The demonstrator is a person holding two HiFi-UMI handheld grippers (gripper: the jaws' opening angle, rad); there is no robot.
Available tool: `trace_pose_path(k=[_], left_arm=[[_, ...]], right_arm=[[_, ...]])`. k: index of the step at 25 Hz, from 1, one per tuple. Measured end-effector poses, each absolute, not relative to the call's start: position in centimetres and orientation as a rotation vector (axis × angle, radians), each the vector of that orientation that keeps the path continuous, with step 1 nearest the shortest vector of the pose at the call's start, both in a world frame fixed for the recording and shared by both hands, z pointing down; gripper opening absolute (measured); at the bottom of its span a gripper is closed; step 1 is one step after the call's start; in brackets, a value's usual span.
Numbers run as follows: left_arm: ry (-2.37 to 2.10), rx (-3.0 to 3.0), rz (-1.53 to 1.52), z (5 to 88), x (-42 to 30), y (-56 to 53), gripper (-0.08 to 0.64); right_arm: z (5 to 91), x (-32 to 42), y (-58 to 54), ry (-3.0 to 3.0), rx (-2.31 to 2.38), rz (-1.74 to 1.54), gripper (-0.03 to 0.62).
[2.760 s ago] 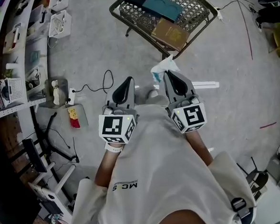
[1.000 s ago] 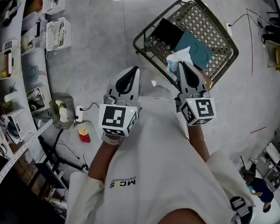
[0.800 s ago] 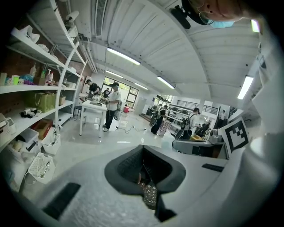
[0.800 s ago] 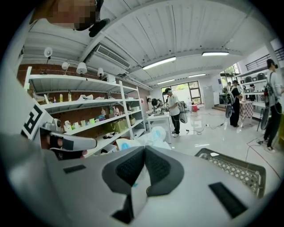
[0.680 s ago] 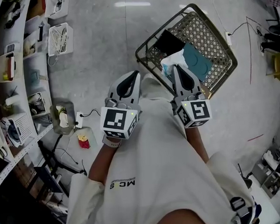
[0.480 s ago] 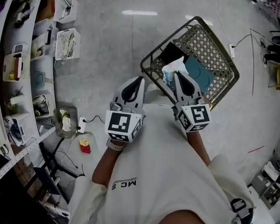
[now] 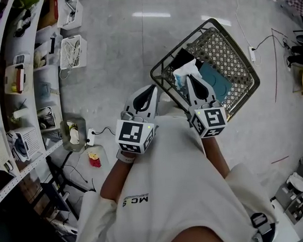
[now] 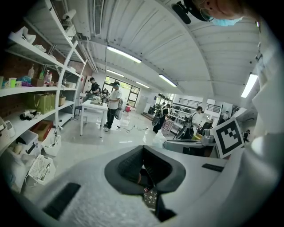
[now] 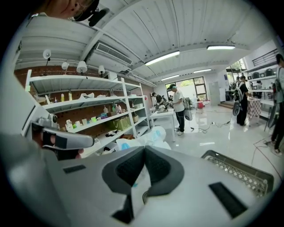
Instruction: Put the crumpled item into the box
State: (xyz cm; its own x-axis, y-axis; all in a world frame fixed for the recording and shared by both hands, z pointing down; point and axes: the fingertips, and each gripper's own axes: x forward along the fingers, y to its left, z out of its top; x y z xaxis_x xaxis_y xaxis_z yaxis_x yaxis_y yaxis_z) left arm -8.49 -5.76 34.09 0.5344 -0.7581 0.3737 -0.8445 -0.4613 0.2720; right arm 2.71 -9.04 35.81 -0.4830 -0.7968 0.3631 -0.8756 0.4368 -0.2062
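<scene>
Upper right of the head view, the right gripper (image 7: 193, 82) pinches the item (image 7: 185, 71) over the box (image 7: 229, 50), likely for dropping; the left gripper (image 7: 148, 92), pressed together and empty, waits alongside

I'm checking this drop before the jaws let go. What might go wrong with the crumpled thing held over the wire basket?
1. The crumpled item in the right gripper hangs close to the near rim of the wire basket. Released here, it may catch on that rim or fall to the floor.
2. It looks light and is pinched only at the jaw tips, so it might cling to a pad instead of dropping cleanly.
</scene>
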Motion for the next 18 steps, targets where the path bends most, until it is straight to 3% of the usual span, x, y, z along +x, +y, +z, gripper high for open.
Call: trace_pose_path(k=[18], left_arm=[[-1.2, 2.335, 0.392, 38.2, -5.0, -7.7, 0.02]], right_arm=[[44.8, 7.1, -12.3, -2.289, 1.526, 0.621, 0.018]])
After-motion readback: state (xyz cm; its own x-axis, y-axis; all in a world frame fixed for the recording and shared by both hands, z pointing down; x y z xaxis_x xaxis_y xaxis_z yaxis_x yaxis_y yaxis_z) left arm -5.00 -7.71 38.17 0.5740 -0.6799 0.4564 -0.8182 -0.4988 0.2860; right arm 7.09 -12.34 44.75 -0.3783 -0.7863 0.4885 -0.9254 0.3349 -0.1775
